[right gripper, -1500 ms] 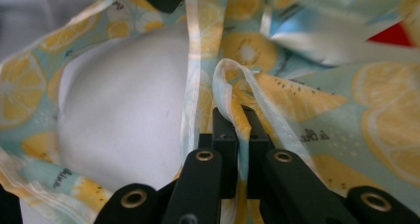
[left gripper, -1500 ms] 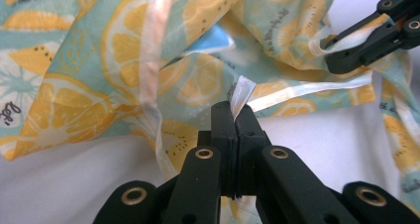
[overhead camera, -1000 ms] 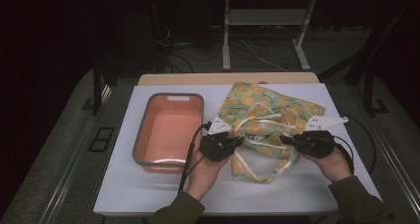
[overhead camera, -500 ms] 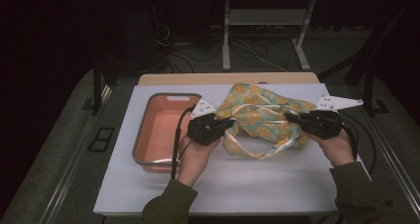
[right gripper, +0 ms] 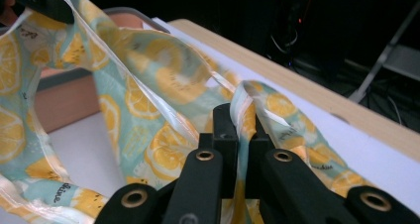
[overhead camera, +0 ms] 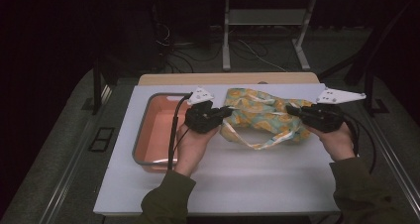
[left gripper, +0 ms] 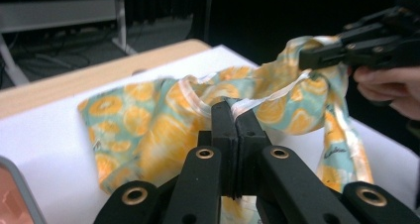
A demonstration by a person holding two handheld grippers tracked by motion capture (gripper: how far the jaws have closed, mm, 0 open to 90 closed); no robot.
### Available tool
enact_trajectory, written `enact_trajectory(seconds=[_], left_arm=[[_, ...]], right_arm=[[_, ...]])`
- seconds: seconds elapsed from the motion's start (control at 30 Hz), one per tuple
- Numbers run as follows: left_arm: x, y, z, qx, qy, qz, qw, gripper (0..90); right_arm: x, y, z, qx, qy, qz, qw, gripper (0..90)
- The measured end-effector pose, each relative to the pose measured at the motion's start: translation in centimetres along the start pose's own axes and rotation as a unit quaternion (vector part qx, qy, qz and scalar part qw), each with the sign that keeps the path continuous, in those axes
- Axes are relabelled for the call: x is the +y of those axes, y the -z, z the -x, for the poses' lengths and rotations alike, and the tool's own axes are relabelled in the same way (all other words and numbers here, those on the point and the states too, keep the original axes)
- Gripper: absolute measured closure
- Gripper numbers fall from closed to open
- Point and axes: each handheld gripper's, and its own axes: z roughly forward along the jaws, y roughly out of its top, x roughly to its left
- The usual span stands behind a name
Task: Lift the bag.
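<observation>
A teal cloth printed with orange slices point(overhead camera: 260, 116) hangs stretched between my two grippers above the white table top point(overhead camera: 237, 179). My left gripper point(overhead camera: 227, 112) is shut on the cloth's white-edged left end, and its jaws point(left gripper: 232, 116) pinch that hem. My right gripper point(overhead camera: 289, 110) is shut on the right end, where a fold of cloth point(right gripper: 242, 115) passes between its closed jaws. A loop of the cloth's hem sags toward the table between the hands. The far part of the cloth point(left gripper: 129, 120) still rests on the table.
A salmon-pink tray with a grey rim point(overhead camera: 148, 135) sits on the table at the left, just beside my left hand. A wooden strip point(overhead camera: 228, 79) runs along the table's far edge. Dark floor, cables and metal stand legs point(overhead camera: 227, 40) lie beyond.
Both grippers have risen and moved apart and away from me, lifting the cloth and pulling it wider between them. More of the cloth now hangs off the table.
</observation>
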Motion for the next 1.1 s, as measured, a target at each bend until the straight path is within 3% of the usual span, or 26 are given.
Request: enact_trajectory(seconds=[0.27,0.4,0.57,0.63,0.8,0.97,1.1], left_arm=[[-0.6,-3.5,-1.8,0.024,0.018,-0.043,0.9986,86.7],[-0.8,-4.1,-2.3,0.028,0.027,-0.056,0.9976,82.8],[-1.0,-4.1,-2.4,0.034,0.022,-0.065,0.9971,72.6],[-1.0,-4.0,-2.4,0.038,0.014,-0.067,0.997,64.4],[-1.1,-3.3,-2.6,0.022,0.001,-0.07,0.9973,47.7],[-1.1,-3.0,-2.3,-0.005,-0.01,-0.067,0.9977,37.0],[-1.0,-2.5,-1.7,-0.024,-0.031,-0.065,0.9971,28.2]], right_arm=[[-1.9,-2.7,2.1,-0.011,-0.033,-0.037,0.9987,88.4],[-3.0,-3.8,2.9,-0.014,-0.045,-0.056,0.9973,88.4],[-3.9,-4.3,3.5,-0.009,-0.059,-0.064,0.9962,87.4],[-4.0,-4.2,3.6,-0.004,-0.068,-0.06,0.9959,80.6],[-3.9,-3.5,3.8,0.015,-0.098,-0.044,0.9941,57.1],[-3.6,-2.9,3.6,0.031,-0.105,-0.035,0.9933,43.9],[-3.3,-2.6,3.1,0.045,-0.103,-0.038,0.9929,32.7]])
